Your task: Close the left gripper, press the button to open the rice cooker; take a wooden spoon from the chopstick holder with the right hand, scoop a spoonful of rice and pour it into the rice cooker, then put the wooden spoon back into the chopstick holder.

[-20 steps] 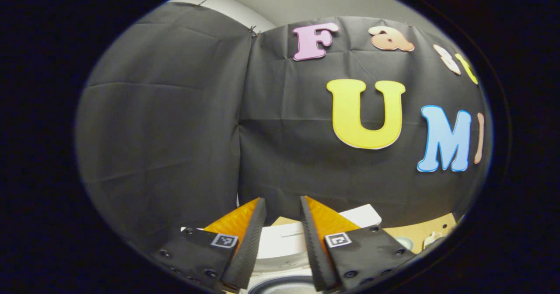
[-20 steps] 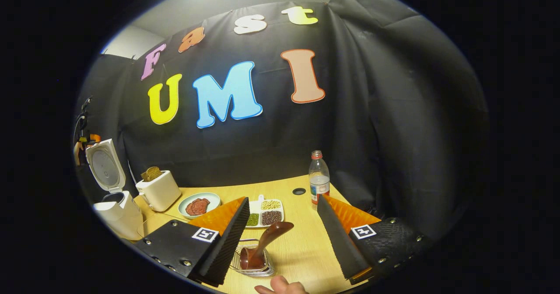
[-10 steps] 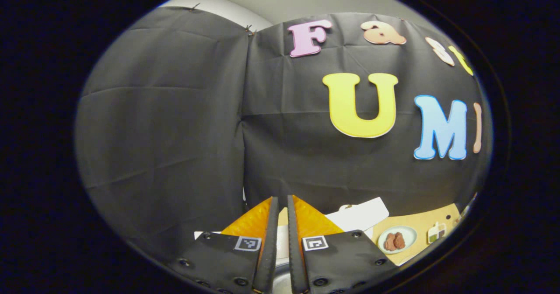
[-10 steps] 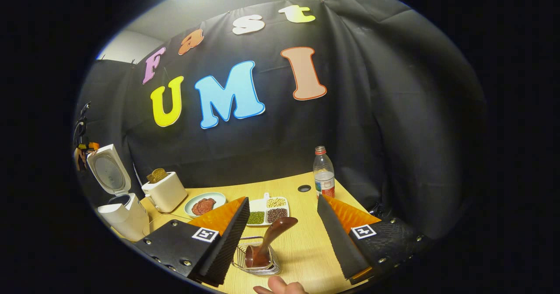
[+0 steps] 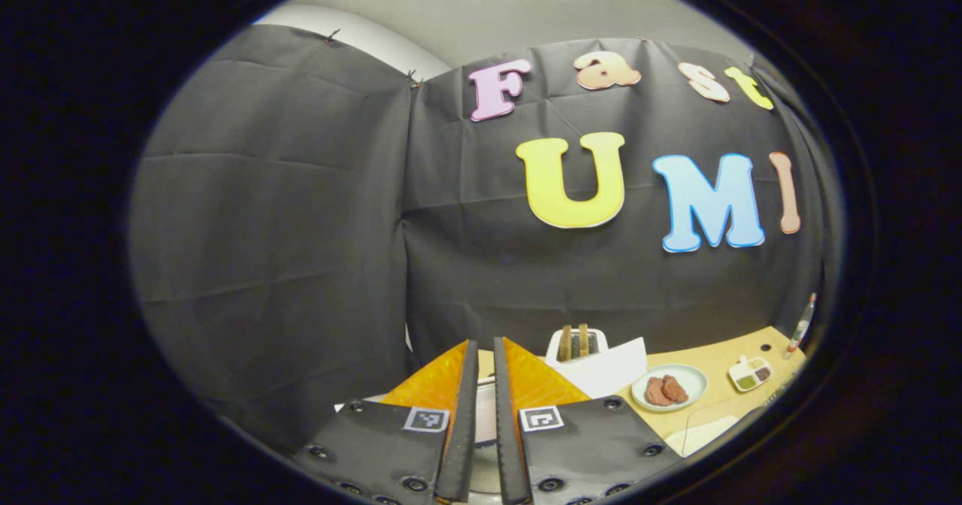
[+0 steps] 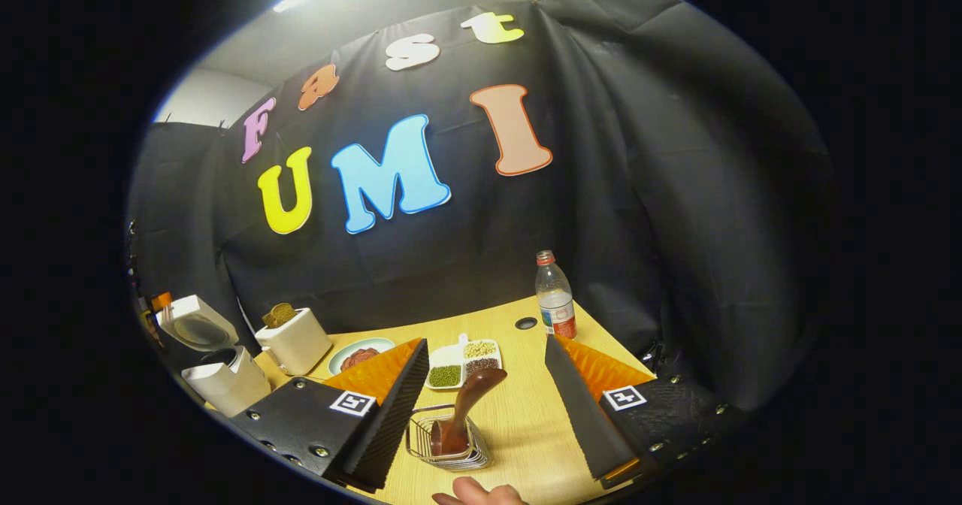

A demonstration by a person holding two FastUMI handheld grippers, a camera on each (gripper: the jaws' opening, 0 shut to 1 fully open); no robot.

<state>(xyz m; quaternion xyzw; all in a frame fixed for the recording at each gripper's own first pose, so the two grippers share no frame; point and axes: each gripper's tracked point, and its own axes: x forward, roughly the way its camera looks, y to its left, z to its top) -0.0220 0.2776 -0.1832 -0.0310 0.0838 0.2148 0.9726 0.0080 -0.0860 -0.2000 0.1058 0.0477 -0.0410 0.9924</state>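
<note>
Since a second ago: left tongs (image 5: 481, 415) pressed together above rice cooker (image 6: 218, 373), lid dropping toward shut; right tongs (image 6: 485, 407) spread, flanking wooden spoon (image 6: 462, 411), ungrasped.

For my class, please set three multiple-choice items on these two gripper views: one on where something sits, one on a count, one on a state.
1. Where is the wooden spoon?
A. Standing in the wire chopstick holder
B. Lying on the plate
C. Inside the rice cooker

2. How many sections of the divided dish hold grains or beans?
A. One
B. Three
C. Five

3. How does the rice cooker's lid stand?
A. Shut flat
B. Raised open
C. Taken off and laid on the table

Answers:
1 A: in the right gripper view the wooden spoon stands in the chopstick holder, between the fingers of the open right gripper.
2 B: the divided dish shows green, pale and dark fillings.
3 B: the lid is tilted up over the rice cooker.
</note>
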